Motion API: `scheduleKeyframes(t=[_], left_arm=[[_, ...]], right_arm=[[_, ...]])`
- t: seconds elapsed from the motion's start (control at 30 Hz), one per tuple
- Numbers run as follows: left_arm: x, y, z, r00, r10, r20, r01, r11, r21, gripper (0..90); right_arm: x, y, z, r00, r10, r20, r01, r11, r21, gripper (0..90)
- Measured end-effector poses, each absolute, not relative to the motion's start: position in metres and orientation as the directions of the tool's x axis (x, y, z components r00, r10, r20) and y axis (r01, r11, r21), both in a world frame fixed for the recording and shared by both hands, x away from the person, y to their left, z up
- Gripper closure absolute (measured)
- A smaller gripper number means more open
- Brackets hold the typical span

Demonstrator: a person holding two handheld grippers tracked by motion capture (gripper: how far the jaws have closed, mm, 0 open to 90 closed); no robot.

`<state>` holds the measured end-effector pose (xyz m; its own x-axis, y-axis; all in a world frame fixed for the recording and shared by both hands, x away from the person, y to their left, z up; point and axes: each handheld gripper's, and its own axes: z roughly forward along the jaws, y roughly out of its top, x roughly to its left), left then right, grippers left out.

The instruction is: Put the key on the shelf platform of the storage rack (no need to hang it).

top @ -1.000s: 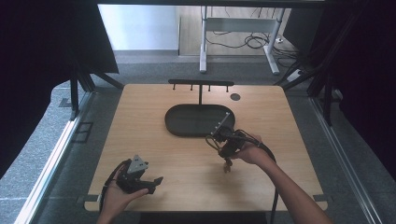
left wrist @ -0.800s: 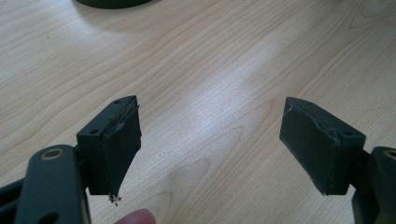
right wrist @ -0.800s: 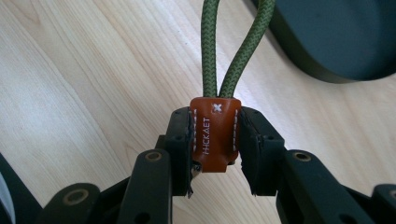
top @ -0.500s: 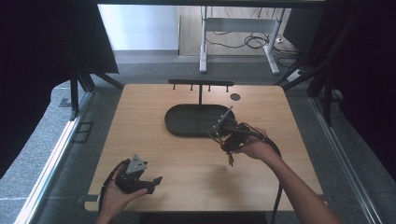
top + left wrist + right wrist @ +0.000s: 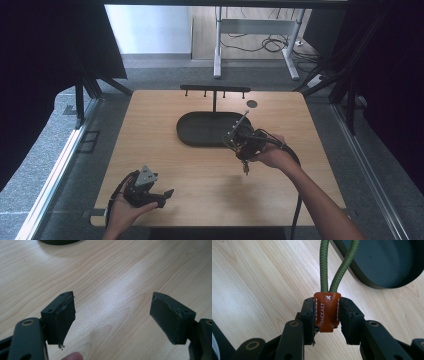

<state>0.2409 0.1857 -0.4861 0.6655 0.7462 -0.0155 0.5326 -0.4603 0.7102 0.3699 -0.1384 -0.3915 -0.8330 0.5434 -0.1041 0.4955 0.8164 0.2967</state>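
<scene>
My right gripper [image 5: 327,307] is shut on a brown leather tab [image 5: 327,312] stitched in white. A green braided cord loop [image 5: 337,270] rises from the tab toward the black oval tray [image 5: 387,262]. In the high view the right gripper [image 5: 236,136] hovers at the tray's [image 5: 200,131] near right rim, and a small piece [image 5: 245,169] dangles under the hand. My left gripper [image 5: 167,194] rests low at the table's front left. It stands open [image 5: 112,300] over bare wood with nothing between its jaws.
A black T-shaped rack [image 5: 215,91] with several pegs stands behind the tray. A small dark disc [image 5: 252,103] lies to its right. The tray's edge [image 5: 57,242] shows at the top of the left gripper view. Desk legs and cables are on the floor beyond the table.
My right gripper has moved away from the person and slightly right, closer to the tray's rim, with the tab still in it. The left gripper has stayed put.
</scene>
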Motion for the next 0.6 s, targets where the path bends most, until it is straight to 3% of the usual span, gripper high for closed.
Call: scheduleKeyframes(t=[0.6], left_arm=[[0.2412,0.1836,-0.4873,0.672,0.74,-0.015,0.533,-0.47,0.704,20.8]], right_arm=[[0.3724,-0.134,-0.3841,-0.837,0.534,-0.123,0.48,0.822,0.307,66.9]])
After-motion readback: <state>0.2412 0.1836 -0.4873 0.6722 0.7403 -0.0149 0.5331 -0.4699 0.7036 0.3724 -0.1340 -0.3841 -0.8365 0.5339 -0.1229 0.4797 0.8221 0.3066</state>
